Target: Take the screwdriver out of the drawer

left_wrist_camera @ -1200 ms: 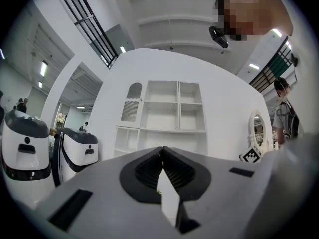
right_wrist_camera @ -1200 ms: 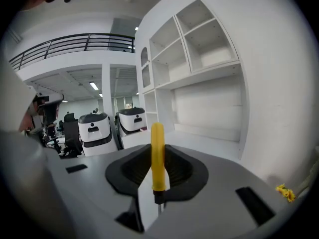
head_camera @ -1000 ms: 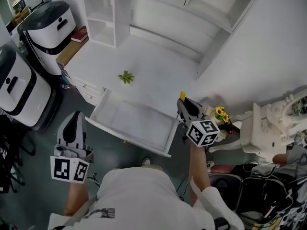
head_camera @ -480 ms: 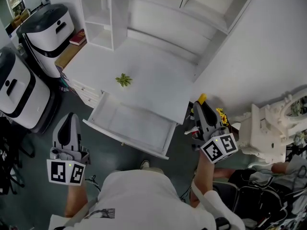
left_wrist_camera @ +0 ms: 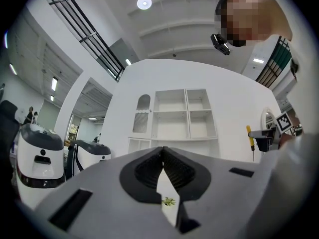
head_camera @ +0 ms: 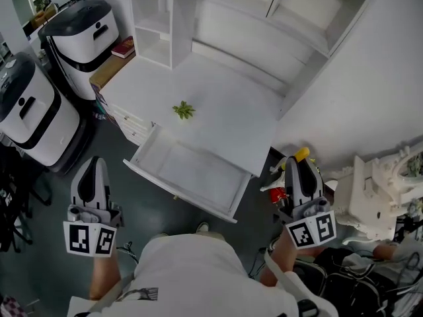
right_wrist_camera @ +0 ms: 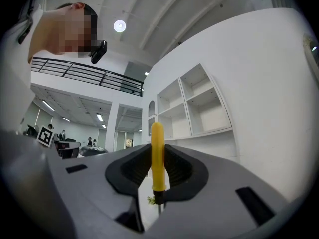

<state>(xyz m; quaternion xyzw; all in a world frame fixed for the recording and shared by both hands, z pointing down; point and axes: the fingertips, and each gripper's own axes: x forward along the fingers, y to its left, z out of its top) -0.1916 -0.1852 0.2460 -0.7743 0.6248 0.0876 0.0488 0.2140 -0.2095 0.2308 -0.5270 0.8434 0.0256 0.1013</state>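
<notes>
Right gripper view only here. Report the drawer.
Observer: The drawer stands open; nothing shows inside.
Operator: Place my gripper against it.
Observer: The right gripper, with the screwdriver, is outside it, off its right end.
Operator: Give the left one.
Observer: The left gripper is shut, holding nothing.

Seen from above, both forearms reach forward beside the torso. The left gripper [head_camera: 93,164] points ahead, its jaws together with nothing between them. The right gripper [head_camera: 299,166] clamps a screwdriver [head_camera: 301,154], yellow handle upward.
</notes>
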